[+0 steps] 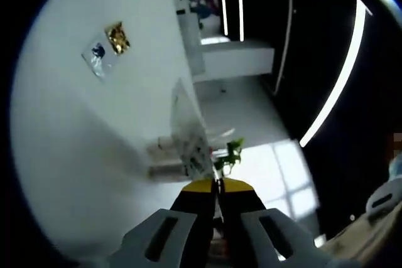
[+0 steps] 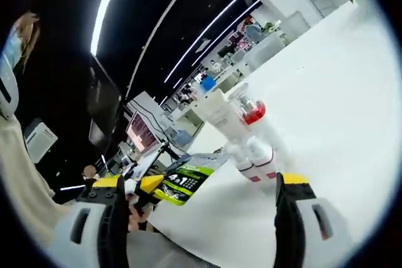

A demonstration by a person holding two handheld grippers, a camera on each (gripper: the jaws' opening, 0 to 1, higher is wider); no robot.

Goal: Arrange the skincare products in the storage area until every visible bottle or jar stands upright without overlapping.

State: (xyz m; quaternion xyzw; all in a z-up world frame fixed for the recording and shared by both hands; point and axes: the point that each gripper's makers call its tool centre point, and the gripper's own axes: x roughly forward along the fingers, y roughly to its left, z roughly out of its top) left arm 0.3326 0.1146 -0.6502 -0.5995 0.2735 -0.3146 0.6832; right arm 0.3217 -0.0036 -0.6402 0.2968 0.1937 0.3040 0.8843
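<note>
Skincare bottles [image 2: 242, 133], white w/ red trim, clustered, right gripper [image 2: 202, 200] jaws apart, left gripper [image 1: 217, 202] closed.

Motion blur is smearing the bottles [image 1: 164, 152] behind the clear packet [image 1: 190, 131]; the sachets' [image 1: 107, 47] print is staying too small to read.

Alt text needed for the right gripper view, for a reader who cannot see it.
The right tongs stand open over a white table, facing a cluster of white bottles, one with a red band under a clear cap. A green-and-black packet lies at the table edge.
</note>
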